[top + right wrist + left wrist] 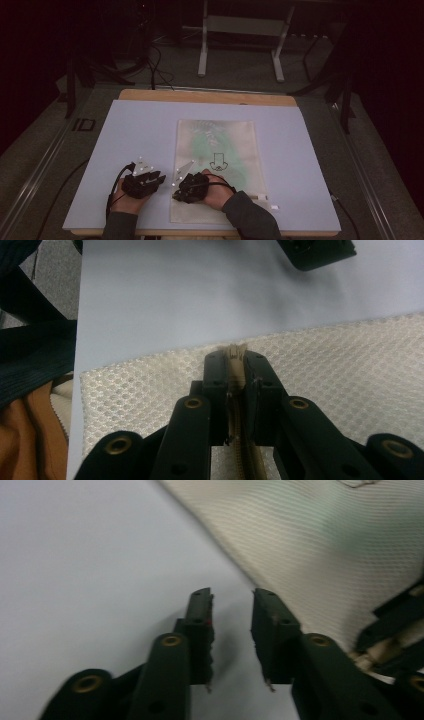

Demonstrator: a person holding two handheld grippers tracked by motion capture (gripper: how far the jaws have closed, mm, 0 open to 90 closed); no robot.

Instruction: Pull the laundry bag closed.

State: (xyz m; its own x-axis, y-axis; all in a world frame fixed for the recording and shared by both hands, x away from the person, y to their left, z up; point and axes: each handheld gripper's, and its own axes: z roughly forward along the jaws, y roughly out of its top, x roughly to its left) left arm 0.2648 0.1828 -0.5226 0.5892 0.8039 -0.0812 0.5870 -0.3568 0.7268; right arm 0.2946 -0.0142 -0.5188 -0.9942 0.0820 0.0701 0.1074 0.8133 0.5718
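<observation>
The right gripper (235,365) is clamping the mesh bag's (350,365) zipper (235,357) between its jaws; the left gripper (232,605) is hanging part-open, empty, just beside the bag's edge.

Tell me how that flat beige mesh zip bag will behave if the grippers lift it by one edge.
The beige mesh zip bag is thin netted fabric lying flat, so it would probably sag and fold. It looks light, so it may slide across the smooth pale table sheet when pushed. The right gripper, shut on the zipper strip, should hold it without slipping.
</observation>
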